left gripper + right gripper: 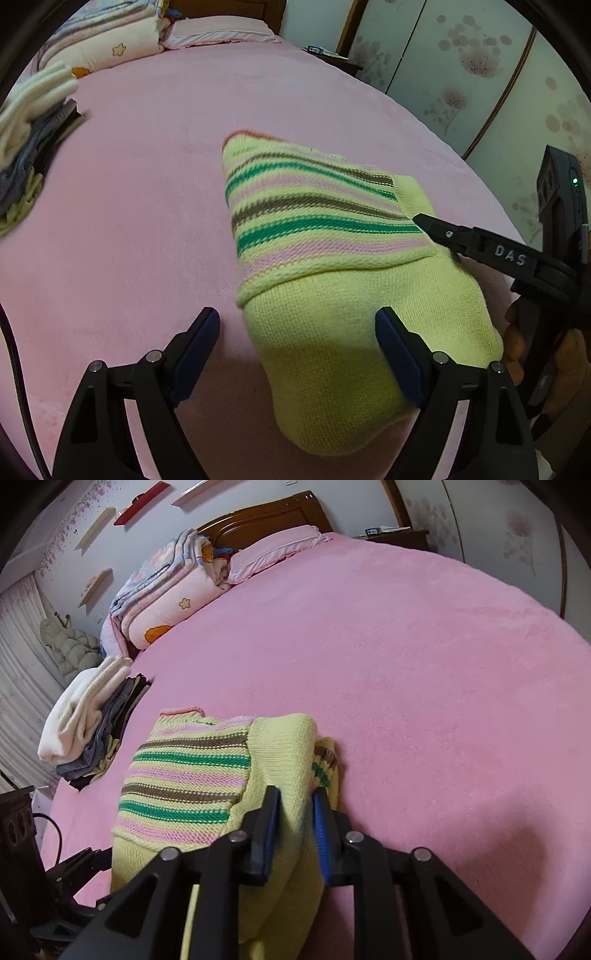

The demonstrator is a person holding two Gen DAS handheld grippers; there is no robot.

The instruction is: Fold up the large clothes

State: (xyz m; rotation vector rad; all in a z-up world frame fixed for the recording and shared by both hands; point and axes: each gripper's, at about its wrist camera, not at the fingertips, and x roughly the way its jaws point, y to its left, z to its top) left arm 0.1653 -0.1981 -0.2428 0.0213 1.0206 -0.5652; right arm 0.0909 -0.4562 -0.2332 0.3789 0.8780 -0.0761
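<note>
One folded sweater (325, 236), yellow-green with green, pink and brown stripes, lies on the pink bed (147, 184). Its long axis runs from the near bed edge toward the headboard (266, 517), striped part farther away, plain part nearer. The left gripper (297, 325) is released, jaws spread wide above the plain end. The right gripper (295, 801) is clenched on a raised fold of the sweater. A stack of folded clothes (88, 720) sits to the left; quilts (166, 587) and a pillow (277, 546) lie by the headboard.
</note>
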